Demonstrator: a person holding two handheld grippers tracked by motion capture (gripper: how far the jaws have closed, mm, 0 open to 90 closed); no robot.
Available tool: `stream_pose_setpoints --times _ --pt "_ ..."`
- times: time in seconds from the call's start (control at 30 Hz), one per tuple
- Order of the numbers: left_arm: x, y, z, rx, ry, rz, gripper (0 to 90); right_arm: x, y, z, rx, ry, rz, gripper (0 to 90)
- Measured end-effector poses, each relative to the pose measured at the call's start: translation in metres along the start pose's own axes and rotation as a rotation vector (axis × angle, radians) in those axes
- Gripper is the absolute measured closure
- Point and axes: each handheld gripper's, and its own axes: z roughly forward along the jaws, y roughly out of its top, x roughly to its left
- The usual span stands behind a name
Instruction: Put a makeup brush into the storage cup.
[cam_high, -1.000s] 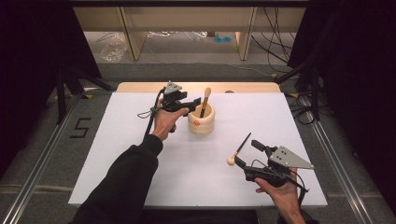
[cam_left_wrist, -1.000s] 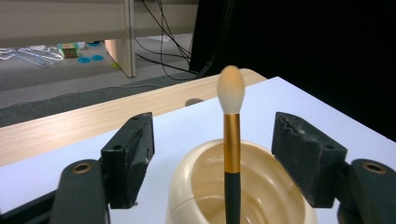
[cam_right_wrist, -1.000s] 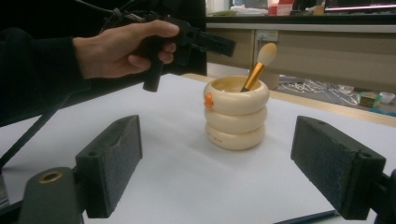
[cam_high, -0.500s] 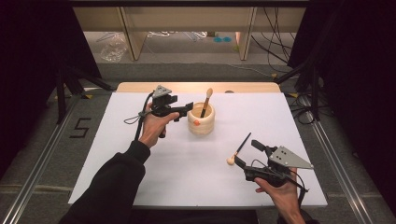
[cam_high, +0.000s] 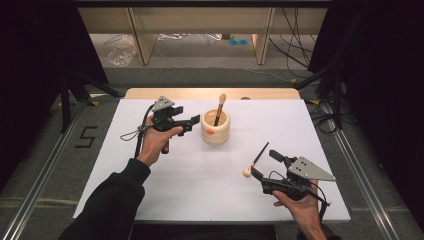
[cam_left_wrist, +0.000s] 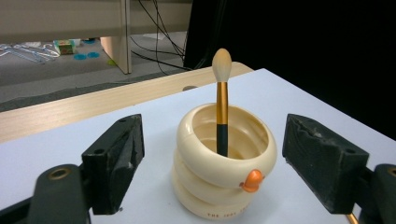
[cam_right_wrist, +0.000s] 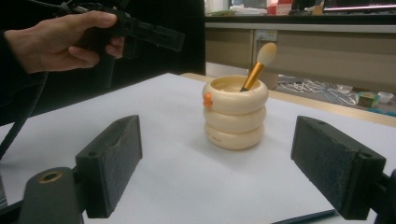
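Left hand-held gripper (cam_high: 192, 121) spread, having just been opening, empty, beside cream holder (cam_high: 215, 128) with brush (cam_high: 219, 107); right hand-held gripper (cam_high: 265, 165) spread too.

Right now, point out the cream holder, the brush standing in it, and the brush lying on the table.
cream holder (cam_high: 216, 134), high view, its outer wall.
standing brush (cam_left_wrist: 222, 100), left gripper view, its gold ferrule.
lying brush (cam_high: 259, 155), high view, its dark handle.
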Motion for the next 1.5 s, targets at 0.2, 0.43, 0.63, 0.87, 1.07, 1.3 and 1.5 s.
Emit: stream_pose_setpoints --times 0.2,0.43,0.63,0.87,1.07,1.3,1.5 --pt "-0.001 -0.005 -0.012 0.001 -0.009 0.014 19.5 0.0 0.0 0.0 0.0 0.0 0.0 17.5" --pt "-0.003 -0.014 -0.023 0.012 -0.02 0.015 19.4 0.0 0.0 0.0 -0.003 -0.003 -0.002 17.4" --pt "-0.006 -0.018 -0.035 0.002 -0.03 0.027 16.8 0.0 0.0 -0.001 0.014 -0.003 -0.005 17.4" --pt "-0.01 -0.023 -0.048 -0.014 -0.045 0.034 16.1 0.0 0.0 -0.002 0.012 -0.012 -0.005 17.4" --pt "-0.014 -0.029 -0.058 -0.007 -0.059 0.043 16.1 0.0 0.0 -0.004 0.027 -0.011 -0.003 17.4" --pt "-0.016 -0.036 -0.067 -0.007 -0.059 0.041 16.1 0.0 0.0 -0.003 0.005 -0.015 -0.002 17.4" --pt "-0.014 -0.044 -0.077 -0.003 -0.053 0.035 16.1 -0.002 -0.001 -0.003 -0.004 -0.015 -0.007 17.4"
